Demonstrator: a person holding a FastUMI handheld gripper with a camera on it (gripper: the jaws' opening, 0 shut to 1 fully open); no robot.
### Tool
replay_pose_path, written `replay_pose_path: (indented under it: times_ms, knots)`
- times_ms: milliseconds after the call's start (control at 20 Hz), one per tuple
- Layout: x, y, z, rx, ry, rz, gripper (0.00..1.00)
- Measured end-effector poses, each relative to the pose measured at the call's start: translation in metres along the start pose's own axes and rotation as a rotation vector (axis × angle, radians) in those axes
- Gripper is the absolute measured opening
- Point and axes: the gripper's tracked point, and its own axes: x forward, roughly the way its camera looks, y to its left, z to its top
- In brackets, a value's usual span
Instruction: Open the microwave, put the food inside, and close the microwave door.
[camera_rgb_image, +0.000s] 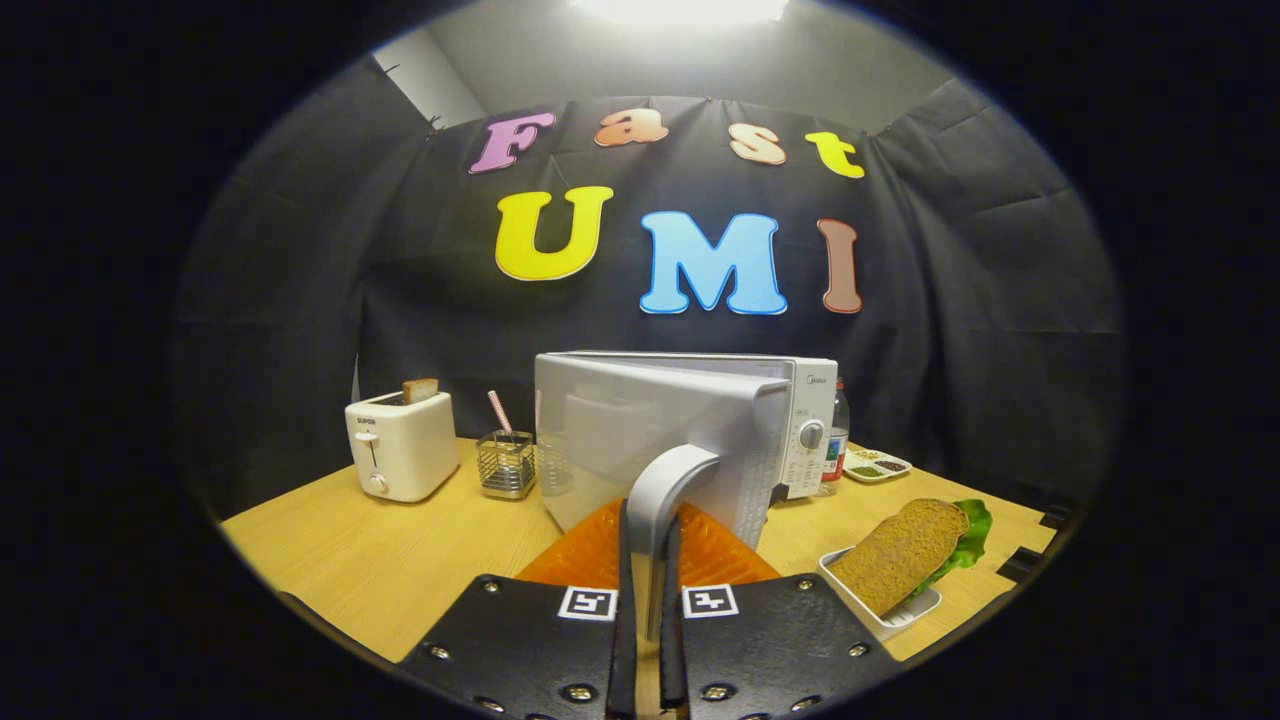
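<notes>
A white microwave (800, 420) stands on the wooden table (380, 560), its door (640, 450) swung partly open toward me. My gripper (648, 570) is shut on the door's curved silver handle (660, 490), both fingers pressing its sides. The food, a sandwich (905, 552) of brown bread with green lettuce, lies on a small white tray (885, 615) to the right of the fingers. An orange mat (600, 555) lies under the door, just beyond the fingers.
A white toaster (400, 445) with a slice in it stands at the back left, a wire basket (506, 465) beside it. A bottle (836, 440) and a small condiment tray (875, 465) sit right of the microwave.
</notes>
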Motion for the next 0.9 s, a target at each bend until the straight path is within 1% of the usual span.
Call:
replay_pose_path:
  times_ms: [250, 350, 500, 700, 900]
  knots:
    - [-0.012, 0.040, 0.000, 0.039, -0.008, 0.017, 0.09]
    - [-0.017, 0.060, 0.000, 0.025, -0.013, 0.041, 0.09]
    - [-0.023, 0.091, -0.003, -0.001, -0.006, 0.114, 0.09]
    - [-0.033, 0.109, -0.007, -0.011, 0.008, 0.146, 0.09]
    - [-0.057, 0.132, -0.007, -0.094, -0.022, 0.281, 0.10]
